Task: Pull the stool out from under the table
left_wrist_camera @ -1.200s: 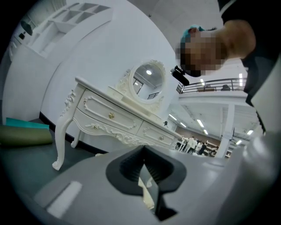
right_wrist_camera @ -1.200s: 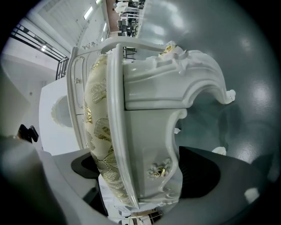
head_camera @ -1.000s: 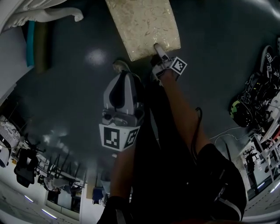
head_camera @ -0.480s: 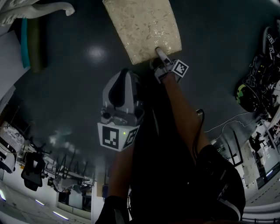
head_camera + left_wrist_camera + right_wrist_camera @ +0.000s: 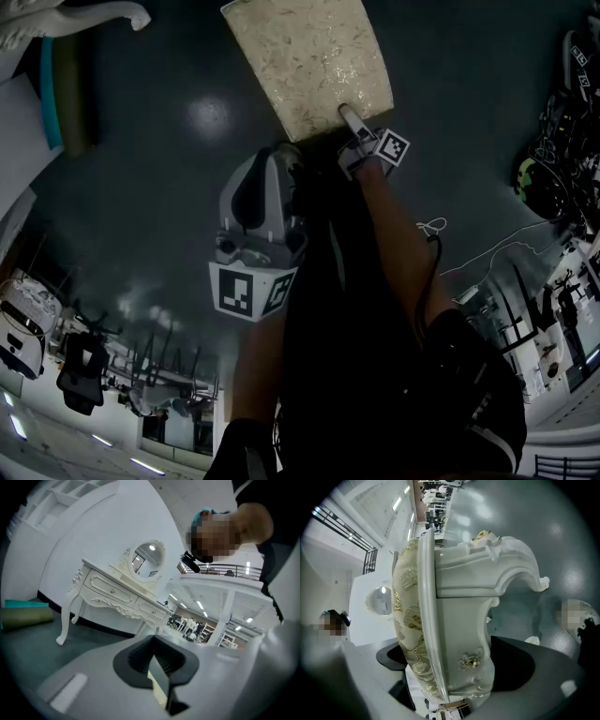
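The stool (image 5: 305, 61) has a gold-patterned cushion and a white carved frame (image 5: 464, 578); it stands on the dark floor in front of me. My right gripper (image 5: 349, 114) is shut on the near edge of its seat, with the cushion rim and frame clamped between the jaws (image 5: 450, 667). My left gripper (image 5: 278, 152) hangs close to my body, apart from the stool, with its jaws together on nothing (image 5: 157, 667). The white dressing table (image 5: 117, 592) with an oval mirror (image 5: 149, 560) stands by the wall; one of its legs (image 5: 84, 21) shows at the top left of the head view.
A teal and olive rolled mat (image 5: 64, 89) lies on the floor beside the table leg. Cables and dark gear (image 5: 553, 159) are piled at the right. Bare dark floor (image 5: 169, 187) stretches left of the stool.
The stool and my right gripper have come nearer to me, lower in the head view, while the table leg has slid away to the top left. The left gripper has stayed put.
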### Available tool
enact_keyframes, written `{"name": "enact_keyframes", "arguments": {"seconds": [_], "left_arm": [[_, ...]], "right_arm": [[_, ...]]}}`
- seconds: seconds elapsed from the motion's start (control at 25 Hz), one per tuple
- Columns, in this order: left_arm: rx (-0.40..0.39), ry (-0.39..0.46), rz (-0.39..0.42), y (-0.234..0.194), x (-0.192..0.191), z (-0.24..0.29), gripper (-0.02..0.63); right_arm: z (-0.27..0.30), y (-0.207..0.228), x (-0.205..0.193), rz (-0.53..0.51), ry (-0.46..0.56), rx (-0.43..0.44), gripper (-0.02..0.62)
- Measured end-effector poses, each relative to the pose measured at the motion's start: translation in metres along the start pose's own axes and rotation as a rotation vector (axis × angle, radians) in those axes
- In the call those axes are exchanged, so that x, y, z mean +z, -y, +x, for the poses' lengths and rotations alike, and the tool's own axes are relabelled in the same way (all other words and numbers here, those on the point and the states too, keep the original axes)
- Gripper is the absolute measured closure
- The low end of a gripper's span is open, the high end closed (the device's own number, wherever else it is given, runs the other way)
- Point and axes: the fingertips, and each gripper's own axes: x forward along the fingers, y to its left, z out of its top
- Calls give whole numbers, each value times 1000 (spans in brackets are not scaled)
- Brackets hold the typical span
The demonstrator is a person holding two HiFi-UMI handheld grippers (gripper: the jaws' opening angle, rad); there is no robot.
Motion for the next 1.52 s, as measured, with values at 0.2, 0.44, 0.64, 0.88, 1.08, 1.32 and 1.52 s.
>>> {"name": "enact_keyframes", "arguments": {"seconds": [0.2, 0.44, 0.64, 0.88, 1.08, 1.32, 1.52], "left_arm": [[-18, -2, -11, 5, -5, -7, 600], [-25, -8, -9, 6, -8, -10, 600], [-10, -3, -5, 2, -1, -13, 600], [-17, 1, 3, 0, 5, -12, 600], [-25, 11, 5, 7, 15, -14, 600], [-32, 42, 3, 14, 37, -17, 600], [-34, 68, -4, 21, 63, -22, 600]], "right_arm": [[-4, 1, -2, -1, -2, -2, 64], [-1, 0, -2, 2, -5, 12, 63], [1, -2, -1, 5, -1, 15, 52], [0, -3, -1, 16, -3, 16, 43], [-12, -10, -2, 21, -6, -18, 44], [-29, -25, -3, 24, 16, -49, 46], [-42, -55, -9, 37, 15, -48, 98]]}}
